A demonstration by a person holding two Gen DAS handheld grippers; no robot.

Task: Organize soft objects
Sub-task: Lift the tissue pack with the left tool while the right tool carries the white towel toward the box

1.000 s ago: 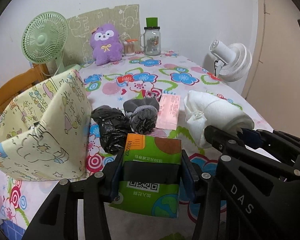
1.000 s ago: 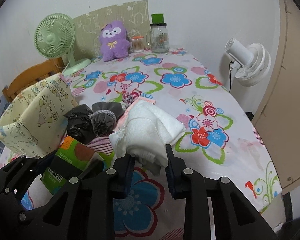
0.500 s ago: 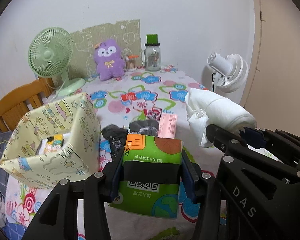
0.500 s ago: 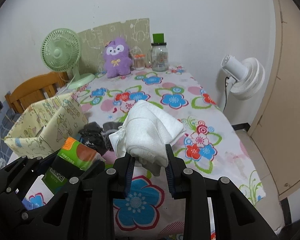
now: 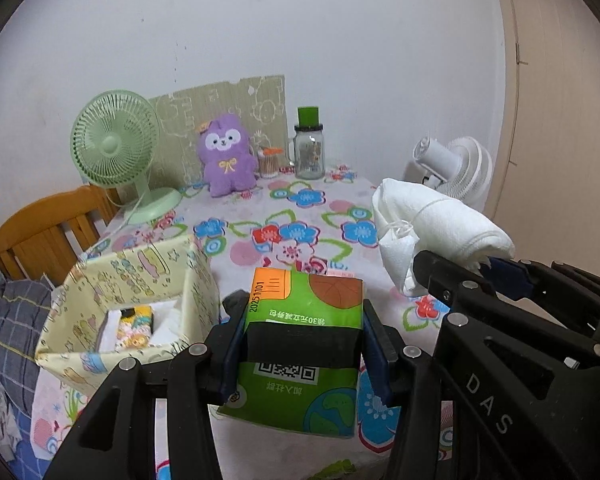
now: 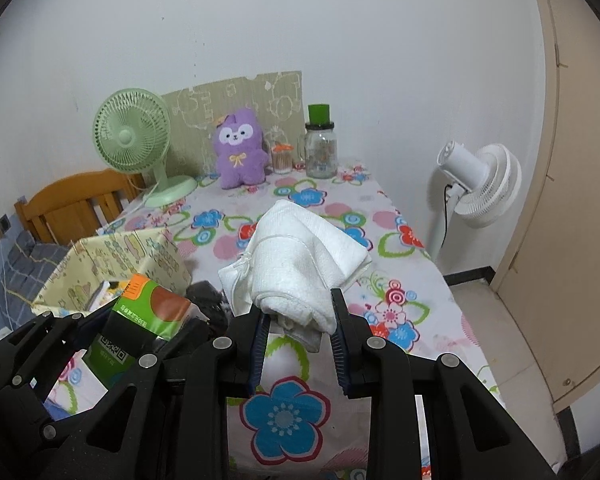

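Note:
My left gripper (image 5: pixel 302 340) is shut on a green tissue pack (image 5: pixel 300 344) with an orange corner and a black band, held above the table's near edge. To its right, my right gripper (image 6: pixel 300 332) is shut on a rolled white towel (image 6: pixel 300 268) tied with string, also lifted off the table; the towel (image 5: pixel 432 224) shows in the left wrist view too. A yellow patterned fabric bin (image 5: pixel 140 300) stands at the left with small soft items inside. Dark bundles on the cloth are mostly hidden behind the pack.
At the back of the floral tablecloth (image 6: pixel 340 216) stand a green fan (image 5: pixel 116 152), a purple plush (image 5: pixel 226 160) and a glass jar (image 5: pixel 309 148). A white fan (image 6: pixel 480 184) stands off the right edge; a wooden chair (image 5: pixel 48 228) is at the left.
Both grippers have risen with their loads; the table and bin now look lower and farther. The bin's inside has come into view. Both grips are unchanged.

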